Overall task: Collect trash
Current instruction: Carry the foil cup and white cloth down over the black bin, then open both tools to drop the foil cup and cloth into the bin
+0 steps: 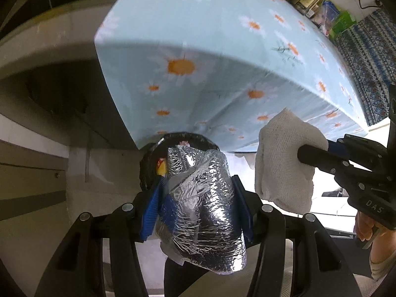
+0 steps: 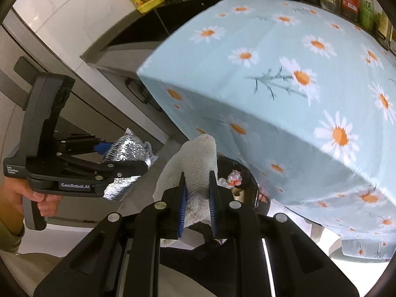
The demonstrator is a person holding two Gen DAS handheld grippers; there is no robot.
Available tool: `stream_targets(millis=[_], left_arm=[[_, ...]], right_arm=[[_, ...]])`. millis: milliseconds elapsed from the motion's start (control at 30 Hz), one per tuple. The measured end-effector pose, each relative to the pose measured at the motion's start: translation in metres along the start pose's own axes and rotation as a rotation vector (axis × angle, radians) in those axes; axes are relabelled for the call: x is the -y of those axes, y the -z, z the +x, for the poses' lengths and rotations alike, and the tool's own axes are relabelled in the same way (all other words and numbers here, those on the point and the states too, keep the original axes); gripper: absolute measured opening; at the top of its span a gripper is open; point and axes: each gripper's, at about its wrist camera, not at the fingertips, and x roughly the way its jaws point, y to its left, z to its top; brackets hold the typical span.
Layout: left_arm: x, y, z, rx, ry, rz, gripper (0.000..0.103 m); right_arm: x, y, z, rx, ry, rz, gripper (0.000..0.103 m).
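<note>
1. Left wrist view: your left gripper (image 1: pixel 198 193) has its jaws pinching a crumpled silver foil wrapper (image 1: pixel 200 198), held above a round black trash bin (image 1: pixel 148 163) that sits on the floor below the edge of the tabletop with the light-blue daisy cloth (image 1: pixel 222 37). To the right, your right gripper (image 1: pixel 314 157) pinches a white crumpled paper towel (image 1: pixel 282 163).

2. Right wrist view: your right gripper (image 2: pixel 198 198) has its jaws closed on the paper towel (image 2: pixel 195 153), just above the bin (image 2: pixel 247 180), which already holds scraps. Your left gripper (image 2: pixel 133 165) holds the foil wrapper (image 2: pixel 126 148) to the left, near the bin.
</note>
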Motion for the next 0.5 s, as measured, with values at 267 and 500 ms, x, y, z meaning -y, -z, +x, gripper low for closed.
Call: stream_targets(millis=[267, 500], left_arm=[[-0.002, 0.0, 0.021, -0.045, 0.011, -0.015, 0.052], [-0.004, 0.002, 0.039, -0.081, 0.003, -0.03, 0.052]], right_arm=[[0.008, 0.008, 0.026, -0.056, 0.002, 0.032, 0.018], [0.01, 0.01, 0.042, -0.083, 0.01, 0.033, 0.018]])
